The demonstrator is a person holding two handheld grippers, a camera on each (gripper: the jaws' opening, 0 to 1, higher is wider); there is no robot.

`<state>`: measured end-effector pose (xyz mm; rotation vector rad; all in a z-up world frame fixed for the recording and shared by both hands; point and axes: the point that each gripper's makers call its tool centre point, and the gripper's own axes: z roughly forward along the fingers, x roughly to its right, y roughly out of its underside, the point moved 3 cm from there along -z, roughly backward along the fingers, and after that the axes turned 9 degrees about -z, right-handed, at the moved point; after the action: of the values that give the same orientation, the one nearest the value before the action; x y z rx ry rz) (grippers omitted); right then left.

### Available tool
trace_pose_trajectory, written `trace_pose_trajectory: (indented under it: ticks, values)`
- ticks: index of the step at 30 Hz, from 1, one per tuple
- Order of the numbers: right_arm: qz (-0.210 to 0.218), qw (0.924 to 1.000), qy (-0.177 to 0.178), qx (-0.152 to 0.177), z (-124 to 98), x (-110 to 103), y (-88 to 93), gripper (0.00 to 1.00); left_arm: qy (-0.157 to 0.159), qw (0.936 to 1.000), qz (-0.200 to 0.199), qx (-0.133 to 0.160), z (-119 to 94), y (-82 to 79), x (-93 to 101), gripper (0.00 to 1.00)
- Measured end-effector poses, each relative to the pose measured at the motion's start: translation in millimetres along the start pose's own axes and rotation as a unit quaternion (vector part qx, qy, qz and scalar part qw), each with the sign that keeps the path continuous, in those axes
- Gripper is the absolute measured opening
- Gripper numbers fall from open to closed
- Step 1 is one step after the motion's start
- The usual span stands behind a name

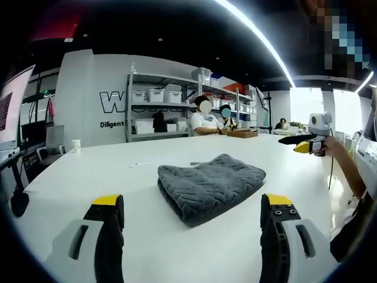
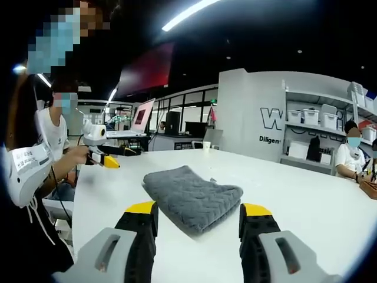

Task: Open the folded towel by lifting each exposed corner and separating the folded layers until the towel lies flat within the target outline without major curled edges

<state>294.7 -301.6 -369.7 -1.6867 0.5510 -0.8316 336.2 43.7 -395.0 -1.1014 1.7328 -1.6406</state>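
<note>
Left gripper view: the left gripper has its jaws spread wide and holds nothing, poised low over the near edge of the table. The towel lies folded in a thick stack on the table, well in from the edges, just beyond and between the jaw tips and not touched. Its folded edge faces the camera, so the layers seem stacked for a corner pick. The right gripper hangs well off above the far side of the table, held in a hand; I cannot tell its gap from here.

Right gripper view: the right gripper is also wide and empty. The towel sits just ahead, between the jaw tips, untouched. The left gripper shows beyond the table's far edge. No outline is visible; unfolding looks not yet begun.
</note>
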Motion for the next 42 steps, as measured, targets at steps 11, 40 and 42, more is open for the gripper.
trace_pose_trajectory:
  ticks: [11, 40, 42]
  values:
    - [0.000, 1.0000, -0.002, -0.002, 7, 3, 2.3, 0.52, 0.000, 1.0000, 0.003, -0.004, 7, -1.1, -4.7, 0.93]
    - [0.006, 0.9999, -0.011, -0.003, 35, 18, 11.5, 0.46, 0.034, 0.9993, 0.003, -0.015, 42, -10.1, -12.5, 0.88]
    - [0.004, 0.9999, -0.009, -0.007, 38, 19, 13.0, 0.46, 0.037, 0.9991, 0.008, -0.018, 46, -12.0, -13.1, 0.88]
